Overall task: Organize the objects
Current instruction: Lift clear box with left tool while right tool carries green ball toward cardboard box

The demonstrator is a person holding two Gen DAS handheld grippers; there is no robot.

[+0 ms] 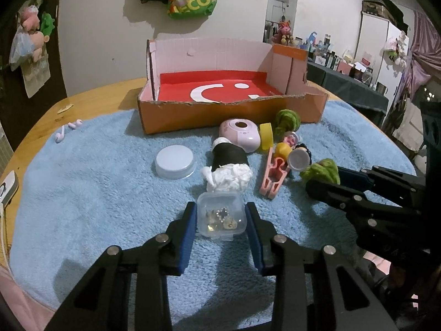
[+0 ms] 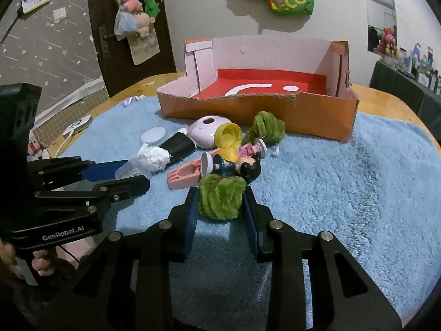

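Note:
My left gripper is shut on a small clear plastic box with trinkets inside, on the blue towel. My right gripper is shut on a green fuzzy coil, which also shows in the left wrist view. An orange cardboard box with a red floor stands open behind the pile; it also shows in the right wrist view. The pile holds a pink round device, a yellow cap, a black roll with white tissue, a pink clip and small figurines.
A white round lid lies left of the pile. A second green coil sits by the box front. Pink earbuds lie at the towel's far left. The wooden table edges the towel. A wall is behind.

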